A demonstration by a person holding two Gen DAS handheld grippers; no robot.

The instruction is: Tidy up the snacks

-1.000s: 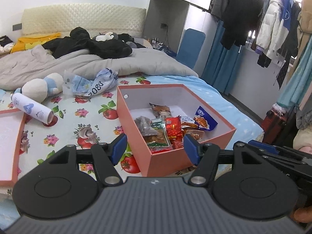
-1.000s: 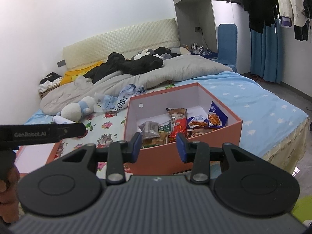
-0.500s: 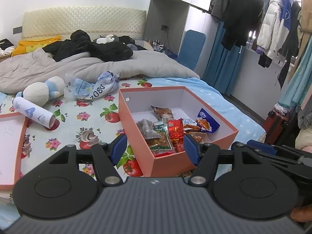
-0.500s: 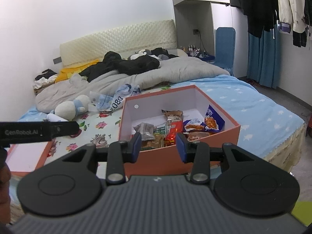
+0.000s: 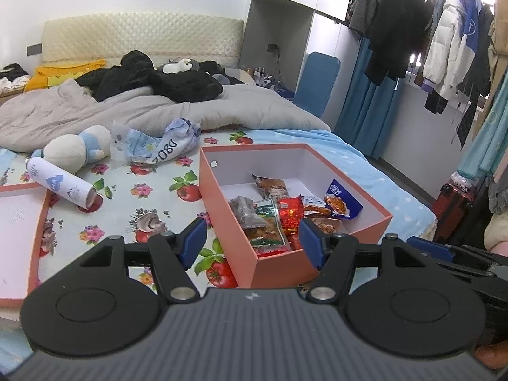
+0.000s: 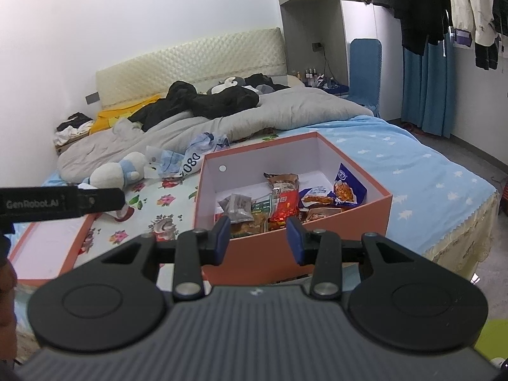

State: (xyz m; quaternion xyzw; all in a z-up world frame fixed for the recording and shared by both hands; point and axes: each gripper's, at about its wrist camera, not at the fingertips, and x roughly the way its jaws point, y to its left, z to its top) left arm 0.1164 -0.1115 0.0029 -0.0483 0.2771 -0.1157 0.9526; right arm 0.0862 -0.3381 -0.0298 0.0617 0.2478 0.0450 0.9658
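Trouble ahead: both empty hand-held grippers, left [image 5: 252, 241] and right [image 6: 257, 234], gape apart; crinkly snack packets [image 5: 287, 212] heaped in the salmon cardboard box [image 5: 279, 268] could slip.

Bright, perhaps window-lit, fisheye-warped edges

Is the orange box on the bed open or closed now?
Open. The orange box has no lid on it, and snack packets show inside; a lid lies apart.

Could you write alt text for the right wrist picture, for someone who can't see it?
An open orange box holding snack packets sits on a bed, seen past the right tool, open and empty. Left of it lie the box lid and a plush toy.
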